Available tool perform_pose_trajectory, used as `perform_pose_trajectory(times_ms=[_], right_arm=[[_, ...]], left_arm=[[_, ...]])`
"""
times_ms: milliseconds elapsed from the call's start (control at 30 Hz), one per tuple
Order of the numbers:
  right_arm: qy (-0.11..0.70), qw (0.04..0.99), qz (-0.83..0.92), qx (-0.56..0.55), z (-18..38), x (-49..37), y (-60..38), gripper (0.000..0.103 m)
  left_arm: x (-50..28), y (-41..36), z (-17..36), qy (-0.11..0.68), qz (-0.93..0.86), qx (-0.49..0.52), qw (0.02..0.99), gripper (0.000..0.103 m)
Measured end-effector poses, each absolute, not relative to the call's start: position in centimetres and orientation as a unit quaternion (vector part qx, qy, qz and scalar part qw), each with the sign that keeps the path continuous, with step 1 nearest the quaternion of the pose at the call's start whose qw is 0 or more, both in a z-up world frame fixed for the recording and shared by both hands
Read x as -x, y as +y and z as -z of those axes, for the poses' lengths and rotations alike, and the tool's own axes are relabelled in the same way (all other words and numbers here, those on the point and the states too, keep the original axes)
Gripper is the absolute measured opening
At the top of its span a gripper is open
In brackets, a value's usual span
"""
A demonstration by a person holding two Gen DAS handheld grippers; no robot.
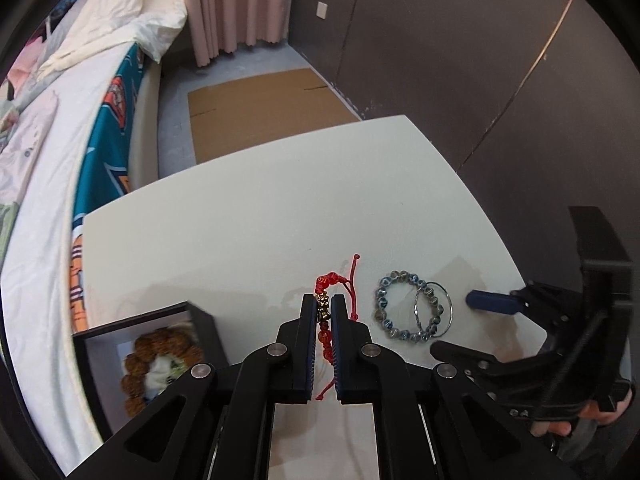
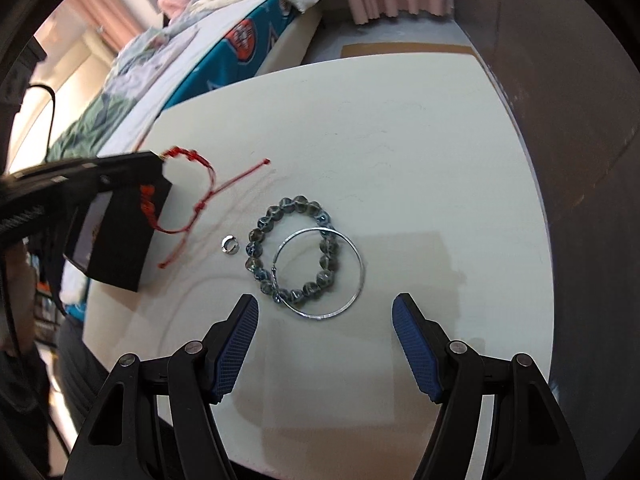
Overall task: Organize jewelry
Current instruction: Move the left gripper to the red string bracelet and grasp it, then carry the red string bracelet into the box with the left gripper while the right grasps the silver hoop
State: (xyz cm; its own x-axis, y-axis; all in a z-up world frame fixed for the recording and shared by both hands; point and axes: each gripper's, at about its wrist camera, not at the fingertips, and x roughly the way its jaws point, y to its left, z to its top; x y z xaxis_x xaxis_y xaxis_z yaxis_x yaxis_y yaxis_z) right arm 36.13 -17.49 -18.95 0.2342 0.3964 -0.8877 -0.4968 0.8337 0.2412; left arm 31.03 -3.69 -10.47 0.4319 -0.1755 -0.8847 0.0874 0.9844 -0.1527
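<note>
Clamping the red cord bracelet (image 1: 323, 320) between its blue pads, the left gripper (image 1: 324, 308) had its jaws drawn together on the beaded stretch, with the loose cord ends trailing out beyond the tips and below them. In the right wrist view the same bracelet (image 2: 188, 184) hung off the white surface (image 2: 400, 140), its cord looping out past the left gripper's black body. A black box (image 1: 160, 344) sat just left of the left jaws, with a brown bead bracelet (image 1: 160, 364) lying inside it. The right gripper (image 2: 325, 312) pointed down at the surface with its jaws standing wide apart and nothing between the pads. Just ahead of those jaws lay a grey-blue bead bracelet (image 2: 292, 248) with a thin silver bangle (image 2: 320, 272) overlapping its near side, the two touching. A small silver ring (image 2: 229, 245) rested just left of the bead bracelet, apart from it. From the left wrist camera the bead bracelet and bangle lay to the right of the left jaws, between the two grippers.
</note>
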Motion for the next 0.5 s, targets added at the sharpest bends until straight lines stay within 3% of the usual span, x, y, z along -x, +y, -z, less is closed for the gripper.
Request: perform_pose_trajectory(times_ms=[333,400,433,500], right_arm=[[0.519,0.79,-0.301,0.128,19.0,-36.4,-15.6,0.07],[0.514,0.794,-0.298,0.13,18.9,-36.4,-15.6,0.064],[0.513,0.795,-0.299,0.125,18.9,-36.3,-15.8,0.053],[0.522,0.79,-0.306,0.097,18.7,-36.5,-16.4,0.052]], left_arm=[[-29.6,-1.5,9.6,0.521,0.067,0.057,0.849,0.007],[-29.4,-1.2,9.5,0.518,0.065,0.06,0.851,0.007],[-29.2,-1.1,9.4,0.517,0.065,0.061,0.851,0.007],[-28.9,-0.8,9.2,0.514,0.065,0.065,0.853,0.007]])
